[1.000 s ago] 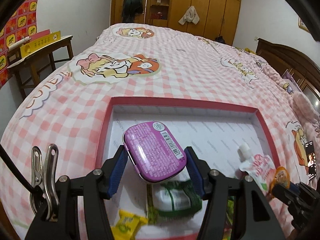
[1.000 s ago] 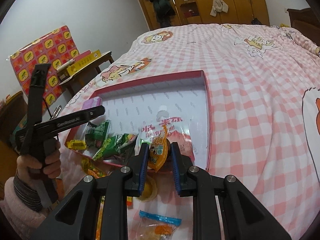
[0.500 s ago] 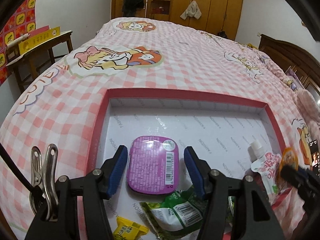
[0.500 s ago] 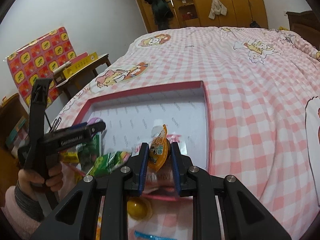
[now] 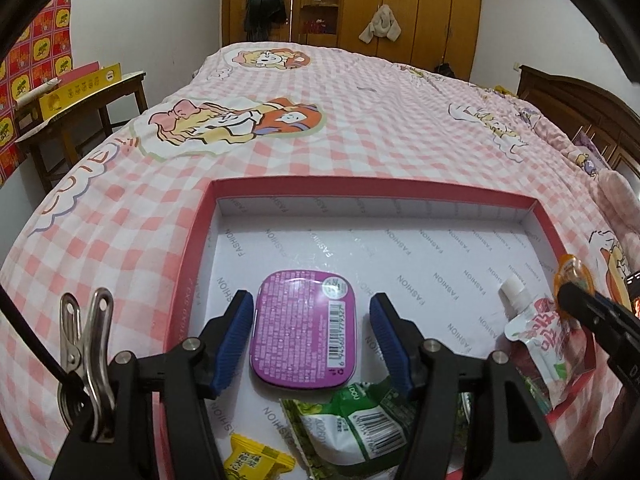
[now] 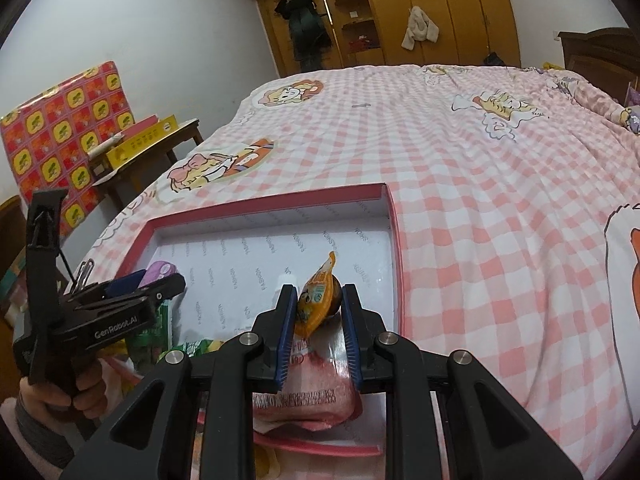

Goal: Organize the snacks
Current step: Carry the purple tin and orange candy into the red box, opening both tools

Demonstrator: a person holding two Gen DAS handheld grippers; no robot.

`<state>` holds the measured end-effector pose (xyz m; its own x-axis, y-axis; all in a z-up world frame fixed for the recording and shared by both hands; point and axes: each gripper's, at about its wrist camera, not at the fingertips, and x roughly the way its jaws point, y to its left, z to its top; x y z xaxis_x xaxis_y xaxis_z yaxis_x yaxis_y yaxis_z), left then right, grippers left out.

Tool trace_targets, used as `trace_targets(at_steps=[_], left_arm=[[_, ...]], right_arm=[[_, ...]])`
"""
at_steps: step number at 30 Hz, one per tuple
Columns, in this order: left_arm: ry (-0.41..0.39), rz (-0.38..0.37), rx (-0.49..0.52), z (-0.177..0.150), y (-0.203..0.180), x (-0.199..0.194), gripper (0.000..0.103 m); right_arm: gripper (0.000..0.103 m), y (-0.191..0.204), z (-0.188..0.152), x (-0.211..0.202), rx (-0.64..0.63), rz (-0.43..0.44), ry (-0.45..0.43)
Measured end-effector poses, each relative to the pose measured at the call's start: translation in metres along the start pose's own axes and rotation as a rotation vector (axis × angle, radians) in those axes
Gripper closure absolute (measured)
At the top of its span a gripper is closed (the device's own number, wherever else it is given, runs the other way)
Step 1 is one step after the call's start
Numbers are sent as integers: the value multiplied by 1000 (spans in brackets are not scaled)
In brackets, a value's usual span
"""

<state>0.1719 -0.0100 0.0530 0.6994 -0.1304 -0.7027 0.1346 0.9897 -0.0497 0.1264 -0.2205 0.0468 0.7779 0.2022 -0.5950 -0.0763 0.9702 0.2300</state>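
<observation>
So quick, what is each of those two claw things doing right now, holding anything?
Left gripper: open, its fingers apart on either side of the purple tin, not pressing it.
Right gripper: shut on the orange jelly cup.

A home bedroom: checked-quilt bed, wooden wardrobe.

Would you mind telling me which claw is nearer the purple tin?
Left. The left claw straddles the purple tin, open; the right claw is off to its right, gripping a jelly cup.
</observation>
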Motion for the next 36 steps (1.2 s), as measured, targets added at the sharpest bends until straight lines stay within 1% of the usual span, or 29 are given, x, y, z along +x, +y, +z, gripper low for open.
trace_targets(at_steps=[2,3,6,7,15,20,25,27,30,33,35,36], left_arm=[[1,0,1,0,-1,0,39],[0,0,2,0,-1,0,39],[-1,1,5,0,-1,0,38],[-2,3,7,0,-2,0,38],[-8,10,15,-1,-3,0,38],[-12,18,25,-2,-4,1,37],[-17,27,49,-5,-8,0,35],[-13,21,50,-5,-8,0,35],[-16,18,50,-6,-8,-5,35],[-39,27,61,-7,-9,-16,35],[-58,28,71,-7,-11,-25,35],[-65,27,73,-7,-12,-28,35]], right_arm=[[79,0,2,4,3,-1,2],[78,0,2,5,5,2,3],[63,0,0,7,11,13,6],[60,0,-1,7,12,13,6],[58,-2,-8,5,33,16,5],[50,3,-11,3,12,18,-1],[40,9,-14,2,-18,20,4],[38,11,-15,0,-28,17,1],[37,12,-17,-5,-35,16,-11],[36,13,-19,-10,-38,22,-20],[34,13,-20,-13,-39,27,-21],[31,13,-21,-14,-41,31,-20]])
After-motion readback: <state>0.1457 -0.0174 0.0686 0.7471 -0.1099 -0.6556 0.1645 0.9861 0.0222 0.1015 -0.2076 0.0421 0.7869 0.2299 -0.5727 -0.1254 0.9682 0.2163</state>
